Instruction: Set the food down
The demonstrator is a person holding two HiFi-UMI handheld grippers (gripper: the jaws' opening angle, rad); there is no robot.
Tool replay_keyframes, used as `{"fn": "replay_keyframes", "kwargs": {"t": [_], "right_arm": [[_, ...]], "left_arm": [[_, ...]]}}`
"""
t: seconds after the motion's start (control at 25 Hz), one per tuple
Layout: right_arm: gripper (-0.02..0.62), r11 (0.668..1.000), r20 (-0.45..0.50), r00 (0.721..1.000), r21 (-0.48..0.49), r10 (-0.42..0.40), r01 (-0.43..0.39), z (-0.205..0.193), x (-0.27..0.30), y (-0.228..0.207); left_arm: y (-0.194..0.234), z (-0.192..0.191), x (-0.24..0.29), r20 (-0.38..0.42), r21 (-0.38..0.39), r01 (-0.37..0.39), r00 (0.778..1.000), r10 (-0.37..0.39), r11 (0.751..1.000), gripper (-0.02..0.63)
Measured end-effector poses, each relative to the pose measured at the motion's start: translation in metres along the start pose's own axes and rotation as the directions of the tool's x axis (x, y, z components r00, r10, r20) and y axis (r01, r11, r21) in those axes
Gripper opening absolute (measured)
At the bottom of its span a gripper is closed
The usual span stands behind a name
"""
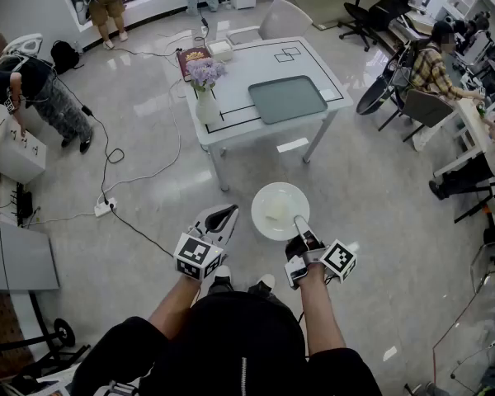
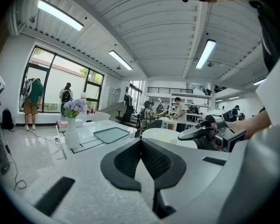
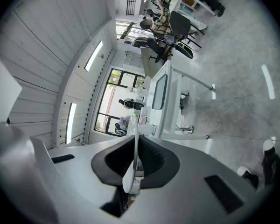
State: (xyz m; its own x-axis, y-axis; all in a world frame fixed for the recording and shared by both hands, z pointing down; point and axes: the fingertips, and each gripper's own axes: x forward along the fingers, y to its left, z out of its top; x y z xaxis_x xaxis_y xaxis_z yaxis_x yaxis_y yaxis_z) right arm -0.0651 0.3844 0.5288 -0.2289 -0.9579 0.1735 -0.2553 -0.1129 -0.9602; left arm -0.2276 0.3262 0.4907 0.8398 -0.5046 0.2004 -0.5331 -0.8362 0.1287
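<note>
A white plate (image 1: pixel 279 210) with a pale piece of food (image 1: pixel 275 209) on it hangs over the floor, in front of the white table (image 1: pixel 231 118). My right gripper (image 1: pixel 299 225) is shut on the plate's near rim. In the right gripper view the plate's rim (image 3: pixel 132 164) runs edge-on between the closed jaws of the right gripper (image 3: pixel 135 141). My left gripper (image 1: pixel 223 217) is shut and holds nothing, just left of the plate. In the left gripper view, the left gripper (image 2: pixel 141 141) has its jaws together, and the plate (image 2: pixel 165 135) is beyond them.
On the table lie a grey-green tray (image 1: pixel 287 98), a vase of purple flowers (image 1: pixel 206 89), a book (image 1: pixel 191 58) and a white box (image 1: pixel 220 49). Cables (image 1: pixel 107 172) cross the floor at the left. People, desks and chairs (image 1: pixel 429 81) stand at the right.
</note>
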Motion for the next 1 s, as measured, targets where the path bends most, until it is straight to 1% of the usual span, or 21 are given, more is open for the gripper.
{"fn": "replay_keyframes", "kwargs": {"t": [0.12,0.24,0.32,0.64,0.76,0.88,0.92,1.0], "right_arm": [[0.023,0.999,-0.007,0.999,-0.017,-0.039,0.039,0.006,-0.005,-0.009],[0.023,0.998,-0.004,0.999,-0.038,-0.039,0.039,0.013,-0.008,-0.010],[0.023,0.999,-0.007,1.000,-0.041,-0.026,0.025,0.016,-0.008,-0.009],[0.023,1.000,-0.045,0.999,-0.005,0.024,-0.024,0.053,-0.023,-0.017],[0.023,1.000,-0.062,0.998,0.011,0.019,-0.019,0.063,-0.033,-0.024],[0.023,1.000,-0.067,0.998,0.010,-0.021,0.021,0.077,-0.043,-0.036],[0.023,1.000,-0.065,0.998,0.017,-0.018,0.019,0.080,-0.044,-0.039],[0.023,0.999,-0.058,0.998,0.039,0.014,-0.011,0.086,-0.044,-0.041]], "left_arm": [[-0.005,-0.001,0.007,0.002,0.002,-0.003,1.000,0.003,1.000,0.006],[-0.010,-0.001,0.012,-0.001,0.004,-0.006,1.000,0.006,1.000,0.006],[-0.013,-0.001,0.015,-0.005,0.007,-0.009,1.000,0.009,1.000,0.006],[-0.043,0.005,0.047,-0.013,0.023,-0.044,0.999,0.044,0.999,0.006],[-0.055,0.006,0.056,-0.016,0.023,-0.058,0.998,0.059,0.998,0.006],[-0.065,0.007,0.065,-0.017,0.023,-0.062,0.998,0.062,0.998,0.006],[-0.067,0.006,0.068,-0.020,0.024,-0.059,0.998,0.060,0.998,0.006],[-0.071,0.004,0.075,-0.026,0.029,-0.055,0.998,0.056,0.998,0.006]]}}
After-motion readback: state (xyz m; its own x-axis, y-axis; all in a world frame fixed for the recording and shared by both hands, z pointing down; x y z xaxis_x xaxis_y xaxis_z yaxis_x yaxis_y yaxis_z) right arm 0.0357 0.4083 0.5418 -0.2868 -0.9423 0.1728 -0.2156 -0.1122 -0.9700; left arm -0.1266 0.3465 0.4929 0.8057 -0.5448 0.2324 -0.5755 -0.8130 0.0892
